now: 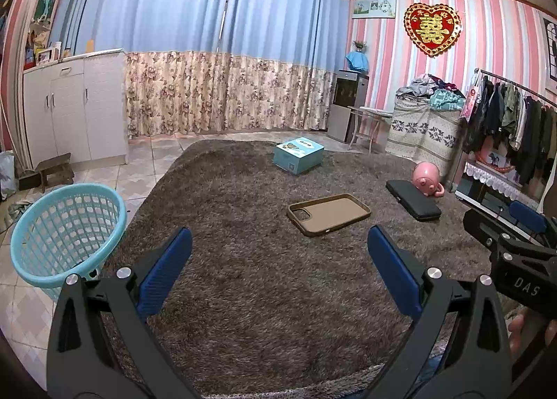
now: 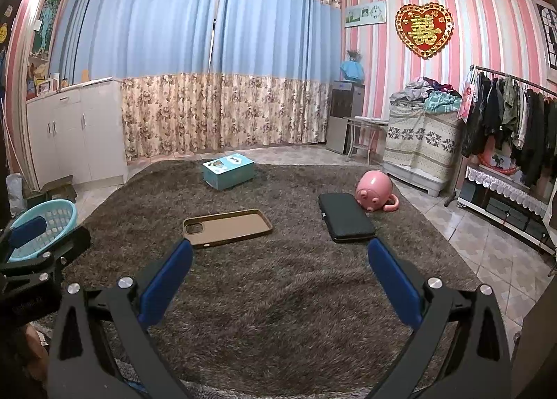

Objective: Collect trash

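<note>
Both tools hover over a shaggy brown rug (image 1: 243, 294). The left tool (image 1: 280, 242) and right tool (image 2: 280, 252) gape wide, holding nothing. A brown phone case (image 2: 227, 227) lies ahead; a turquoise basket (image 1: 66, 232) sits far left.

A rug (image 1: 264, 259) covers the middle of the floor, with tiles around it. On the rug, taken from its centre, a phone case (image 1: 329, 213) lies near the middle, a box (image 1: 298, 154) sits behind it toward 12 o'clock near the rug's far edge, and a flat case (image 1: 413, 199) lies toward 3 o'clock. A round toy (image 1: 426, 179) rests just behind the flat case, touching or nearly touching it. A basket (image 1: 66, 232) stands off the rug at 9 o'clock, on the tiles. A cabinet (image 1: 75, 110) stands at 10 o'clock against the wall, curtains (image 1: 222, 51) run across 12 o'clock, and a clothes rack (image 1: 511, 120) stands at 3 o'clock.
</note>
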